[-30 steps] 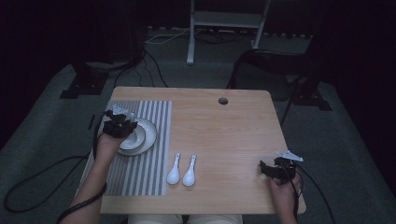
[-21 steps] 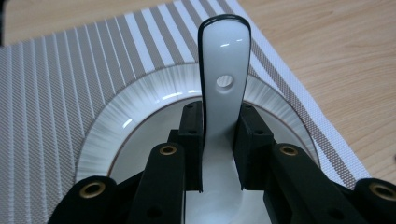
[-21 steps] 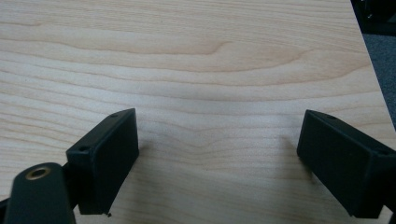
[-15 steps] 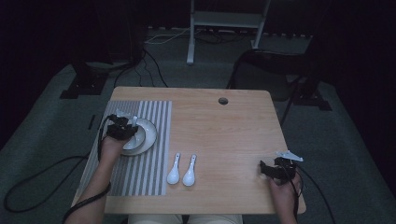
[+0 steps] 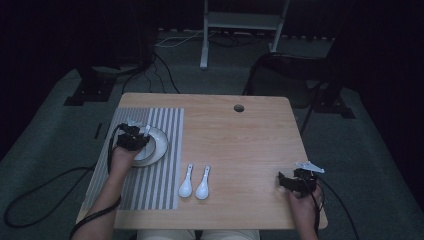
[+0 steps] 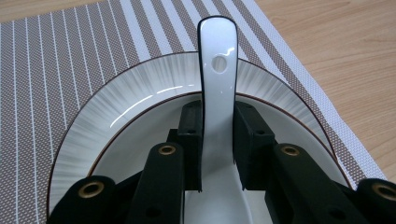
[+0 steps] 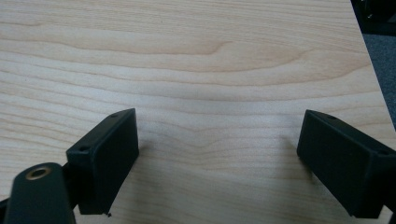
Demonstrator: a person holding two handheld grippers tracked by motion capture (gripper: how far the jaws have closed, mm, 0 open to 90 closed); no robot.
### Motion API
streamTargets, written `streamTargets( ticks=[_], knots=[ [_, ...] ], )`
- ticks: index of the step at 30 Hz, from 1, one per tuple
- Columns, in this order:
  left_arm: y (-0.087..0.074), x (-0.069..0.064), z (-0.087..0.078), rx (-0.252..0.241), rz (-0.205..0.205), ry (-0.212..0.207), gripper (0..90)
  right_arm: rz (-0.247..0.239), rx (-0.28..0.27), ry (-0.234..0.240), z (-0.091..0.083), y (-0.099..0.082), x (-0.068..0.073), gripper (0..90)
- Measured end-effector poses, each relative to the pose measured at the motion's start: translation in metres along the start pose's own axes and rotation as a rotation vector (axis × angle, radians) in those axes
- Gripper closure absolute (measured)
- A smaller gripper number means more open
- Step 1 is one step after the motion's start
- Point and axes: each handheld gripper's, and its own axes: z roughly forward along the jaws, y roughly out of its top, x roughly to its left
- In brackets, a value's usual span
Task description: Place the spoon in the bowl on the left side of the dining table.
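The table point(image 5: 250, 130) carries a striped mat point(image 5: 160, 150) at its left, with a plate point(image 5: 159, 145) set on the mat. Two spoons point(image 5: 195, 182) lie side by side on the wood just right of the mat.

A third spoon point(image 6: 217, 93) is pinched at its handle by the left gripper point(image 6: 217, 140) above the plate. The glazed ceramic is judged stiff, light, slippery and brittle; the flat handle sides are best gripped.

The right gripper point(image 7: 217, 158) is held spread over bare wood, well right of the plate.
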Motion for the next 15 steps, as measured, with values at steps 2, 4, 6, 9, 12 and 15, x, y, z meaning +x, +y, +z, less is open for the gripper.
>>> streamTargets(
  ticks=[2, 4, 6, 9, 12, 15],
  knots=[
    [0.000, -0.001, 0.000, 0.005, 0.004, -0.003, 73.5, 0.000, 0.000, 0.000, 0.000, 0.000, 0.000, 12.0],
    [0.000, -0.003, 0.001, 0.013, 0.006, 0.006, 69.1, 0.000, 0.000, 0.000, 0.000, 0.000, 0.000, 12.0],
    [0.000, -0.003, 0.002, 0.021, 0.007, 0.017, 64.8, 0.000, 0.000, 0.000, 0.000, 0.000, 0.000, 12.0],
    [0.000, -0.002, 0.000, 0.013, -0.008, 0.006, 59.7, 0.000, 0.000, 0.000, 0.000, 0.000, 0.000, 12.0],
    [0.000, -0.004, -0.005, 0.019, -0.008, 0.004, 51.3, 0.000, 0.000, 0.000, 0.000, 0.000, 0.000, 12.0],
    [-0.002, -0.005, -0.009, 0.024, -0.016, 0.002, 44.5, 0.000, 0.000, 0.000, 0.000, 0.000, 0.000, 12.0]
  ],
)
